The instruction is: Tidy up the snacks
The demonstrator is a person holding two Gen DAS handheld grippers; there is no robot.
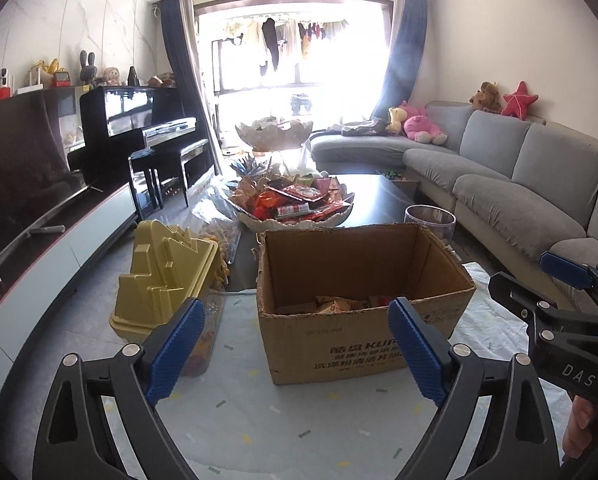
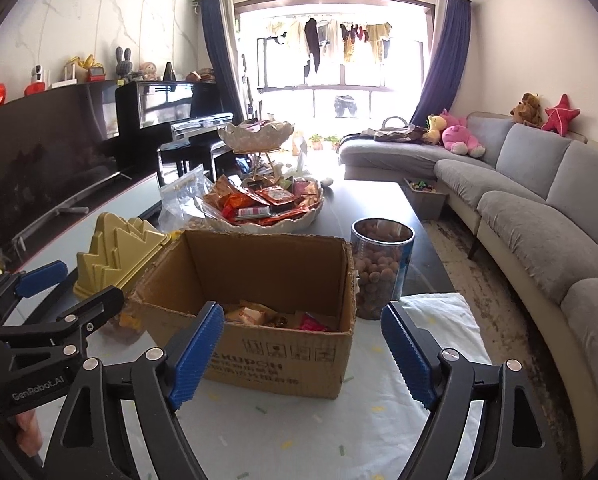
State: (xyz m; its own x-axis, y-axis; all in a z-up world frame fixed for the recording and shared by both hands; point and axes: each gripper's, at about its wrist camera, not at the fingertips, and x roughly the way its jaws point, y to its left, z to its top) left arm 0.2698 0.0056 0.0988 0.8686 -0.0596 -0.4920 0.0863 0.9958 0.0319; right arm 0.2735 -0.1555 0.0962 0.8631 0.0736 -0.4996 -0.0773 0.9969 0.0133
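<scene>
Left wrist view: cardboard box (image 1: 363,320) rim unobstructed, tablecloth (image 1: 299,420) bare before it.

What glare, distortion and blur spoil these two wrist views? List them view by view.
Left wrist view: the window is blown out, its glare washing over the upper snack bowl; fisheye bends the sofa and darkens the corners. Right wrist view: the window is less overexposed, so the hanging laundry reads more clearly; same curved edges; the cardboard box looks sharp, with no motion blur.

box (image 1: 363,320): your plain brown cardboard, dark print
lid (image 1: 161,276): yellow
sofa (image 1: 519,168): grey
curtains (image 2: 215,52): blue
cloth (image 2: 299,432): white, small flecks
</scene>
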